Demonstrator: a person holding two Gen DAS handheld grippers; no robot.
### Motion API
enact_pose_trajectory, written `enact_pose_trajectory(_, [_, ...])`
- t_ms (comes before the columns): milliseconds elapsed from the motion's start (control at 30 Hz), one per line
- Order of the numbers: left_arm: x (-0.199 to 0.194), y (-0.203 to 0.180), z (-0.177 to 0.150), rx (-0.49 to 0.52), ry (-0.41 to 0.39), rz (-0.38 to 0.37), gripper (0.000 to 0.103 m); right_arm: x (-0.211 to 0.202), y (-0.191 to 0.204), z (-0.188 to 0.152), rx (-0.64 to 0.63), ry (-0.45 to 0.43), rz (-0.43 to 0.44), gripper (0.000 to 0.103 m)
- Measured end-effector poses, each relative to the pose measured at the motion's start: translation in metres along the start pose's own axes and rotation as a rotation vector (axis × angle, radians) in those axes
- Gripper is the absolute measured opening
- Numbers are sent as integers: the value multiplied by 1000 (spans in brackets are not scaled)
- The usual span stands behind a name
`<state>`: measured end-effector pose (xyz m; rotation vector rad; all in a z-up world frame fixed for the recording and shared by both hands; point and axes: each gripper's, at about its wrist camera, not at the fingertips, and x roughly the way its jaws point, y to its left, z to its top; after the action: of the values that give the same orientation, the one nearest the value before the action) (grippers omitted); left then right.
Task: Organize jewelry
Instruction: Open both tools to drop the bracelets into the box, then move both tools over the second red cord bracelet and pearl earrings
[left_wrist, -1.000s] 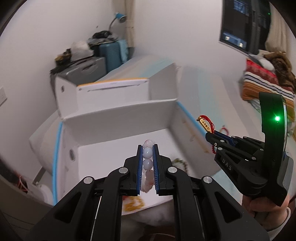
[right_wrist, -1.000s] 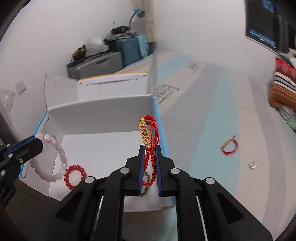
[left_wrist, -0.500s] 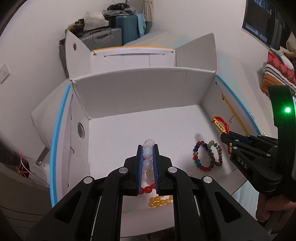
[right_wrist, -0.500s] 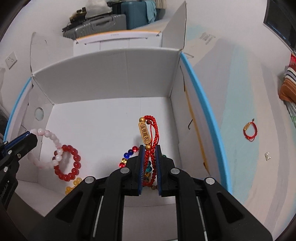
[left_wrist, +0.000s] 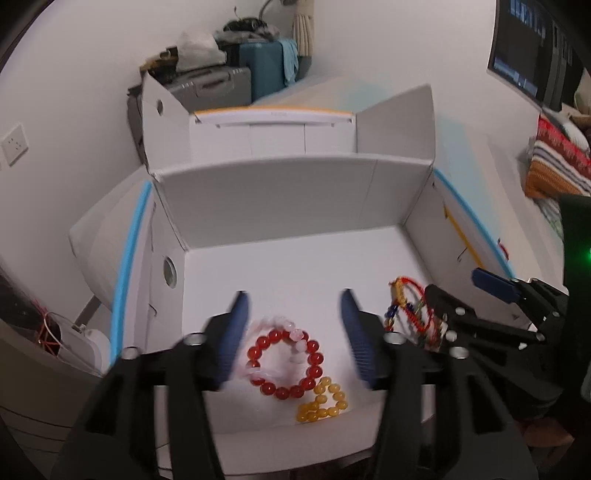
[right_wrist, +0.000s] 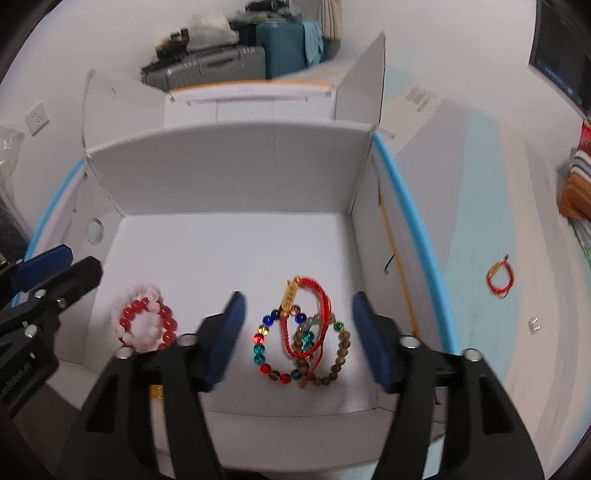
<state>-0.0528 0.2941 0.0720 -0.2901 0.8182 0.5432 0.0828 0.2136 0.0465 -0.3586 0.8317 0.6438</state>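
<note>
Over the box floor: both grippers hover, jaws spread wide and empty.
Left gripper (left_wrist: 293, 334): has let go; pink bead bracelet (left_wrist: 295, 338) now lies on the red bead bracelet (left_wrist: 284, 363).
Right gripper (right_wrist: 297, 330): released; red cord bracelet (right_wrist: 306, 321) dropped onto the multicolour bead bracelet (right_wrist: 301, 347).
Meaning: two more pieces stored in the white cardboard box (right_wrist: 229, 177).
Remaining: another red cord bracelet (right_wrist: 500, 278) on the surface, far right.

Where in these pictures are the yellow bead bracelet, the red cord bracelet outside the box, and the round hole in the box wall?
yellow bead bracelet (left_wrist: 325, 402): left wrist view, on its beads.
red cord bracelet (right_wrist: 501, 276): right wrist view, on its cord loop.
round hole (left_wrist: 169, 272): left wrist view, at its centre.
</note>
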Motion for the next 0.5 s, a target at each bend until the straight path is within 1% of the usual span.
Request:
enact_pose_trajectory(33, [-5,-1,1,-1,-14,3,69,-8,-2,1,-2,-23,-12,75])
enact_pose_trajectory(67, [-10,-3,2,-4,-30,3,72,-13,-4,1,-1,-37,-19,79])
enact_pose_trajectory(133, [-18,-7,4,-3,-58,-3,86,-24,-10,2,3,-62,-38,86])
enact_pose_trajectory(167, [-20,-10,5,-2,-67,1,89,-30,-14,2,8,-77,-51,89])
enact_pose_trajectory(300, [-30,-21,8,1,-96,4,97,-43,-34,6,33,-107,-83,94])
enact_pose_trajectory(433, [-37,-37,12,15,-112,-12,97,-56,-64,0,79,-137,-104,94])
enact_pose_trajectory(500, [-39,-51,15,40,-117,-32,97,-61,-75,-3,91,-143,-121,94])
